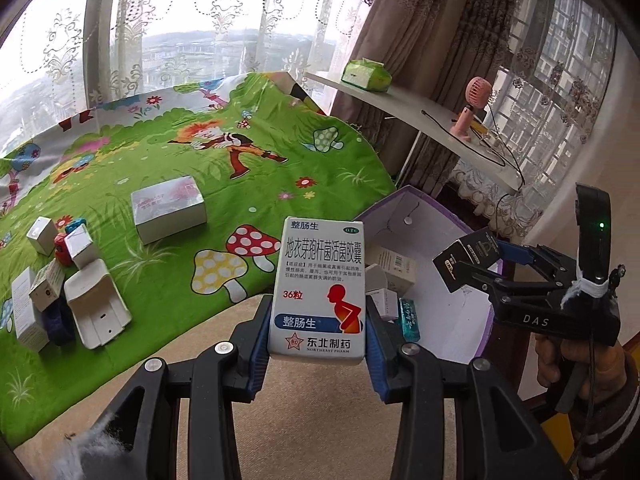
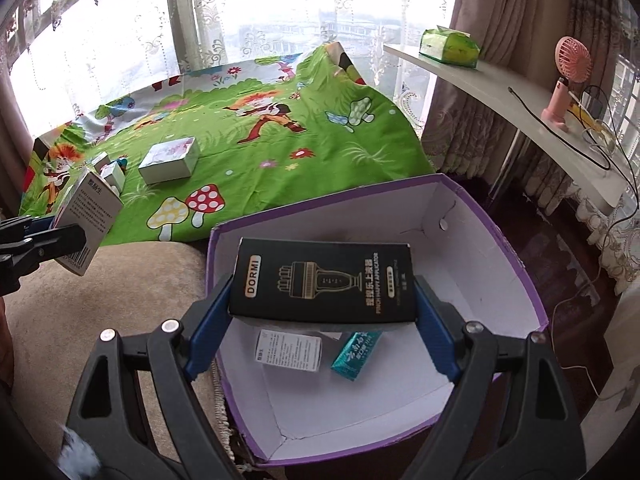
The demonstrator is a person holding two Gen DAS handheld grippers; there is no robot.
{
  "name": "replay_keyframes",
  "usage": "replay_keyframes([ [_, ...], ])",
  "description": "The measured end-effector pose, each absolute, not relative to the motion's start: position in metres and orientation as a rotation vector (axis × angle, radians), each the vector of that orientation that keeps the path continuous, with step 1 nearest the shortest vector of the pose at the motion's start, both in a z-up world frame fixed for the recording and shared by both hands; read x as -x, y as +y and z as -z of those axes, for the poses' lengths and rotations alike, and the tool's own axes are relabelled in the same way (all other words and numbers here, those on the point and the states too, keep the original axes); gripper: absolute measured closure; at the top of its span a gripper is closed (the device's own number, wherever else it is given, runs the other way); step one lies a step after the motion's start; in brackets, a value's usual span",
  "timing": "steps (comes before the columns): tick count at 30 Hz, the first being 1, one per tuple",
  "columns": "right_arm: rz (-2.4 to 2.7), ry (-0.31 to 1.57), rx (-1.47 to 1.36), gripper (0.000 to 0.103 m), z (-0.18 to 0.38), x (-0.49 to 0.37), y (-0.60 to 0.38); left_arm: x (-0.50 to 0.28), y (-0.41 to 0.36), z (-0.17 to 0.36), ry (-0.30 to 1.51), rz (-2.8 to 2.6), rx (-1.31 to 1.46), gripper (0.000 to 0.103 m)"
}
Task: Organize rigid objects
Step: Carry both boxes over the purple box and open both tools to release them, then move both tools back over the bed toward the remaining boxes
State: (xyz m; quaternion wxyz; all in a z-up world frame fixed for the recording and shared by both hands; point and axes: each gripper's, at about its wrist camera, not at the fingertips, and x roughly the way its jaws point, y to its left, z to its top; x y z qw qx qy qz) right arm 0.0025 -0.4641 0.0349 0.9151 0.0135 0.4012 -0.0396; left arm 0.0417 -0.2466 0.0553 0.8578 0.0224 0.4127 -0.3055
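The right tool [image 2: 324,284] is clamped on a black carton [image 2: 324,280] by its 2 short ends, blue pads pressed flat against them, and holds it level above the open purple storage box [image 2: 520,280]. The left tool [image 1: 318,300] is clamped on a white medicine carton [image 1: 318,284] by its 2 narrow sides, upright with the printed face toward the camera; in the right wrist view that carton sits at 9 o'clock, just outside the storage box's left wall.

Inside the storage box, a small white carton [image 2: 290,350] and a teal tube box [image 2: 356,354] lie on the floor at 6 o'clock under the black carton. On the green cartoon sheet [image 1: 160,160], a silver-topped box [image 1: 168,208] stands alone at 10 o'clock, and a cluster of small white cartons [image 1: 60,280] waits at 9 o'clock; how many are there is hard to count, since they overlap.

Both held cartons look like thin paperboard: light, stiff along the edges, easily dented on the broad faces. The grips across the narrow dimensions suit them, since the folded edges resist crushing. Their glossy print may slip against the pads if tilted sharply. Releasing low inside the storage box would likely spare the corners.
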Motion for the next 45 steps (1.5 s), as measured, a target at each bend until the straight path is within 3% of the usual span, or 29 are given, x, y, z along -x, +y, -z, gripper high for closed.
replay_keyframes([
  [15, 0.237, 0.833, -0.077, 0.016, -0.04, 0.018, -0.531, -0.024, -0.329, -0.053, 0.912, 0.907, -0.154, 0.061],
  [19, 0.247, 0.84, -0.09, 0.015, -0.04, 0.019, -0.538, -0.017, -0.344, -0.048, 0.933, 0.948, -0.206, 0.05],
  [23, 0.257, 0.846, -0.101, 0.01, -0.038, 0.018, -0.541, -0.02, -0.338, -0.047, 0.948, 0.944, -0.18, 0.047],
  [45, 0.166, 0.849, -0.099, 0.009, -0.039, 0.007, -0.511, -0.044, -0.296, -0.052, 0.94, 0.827, -0.014, 0.047],
])
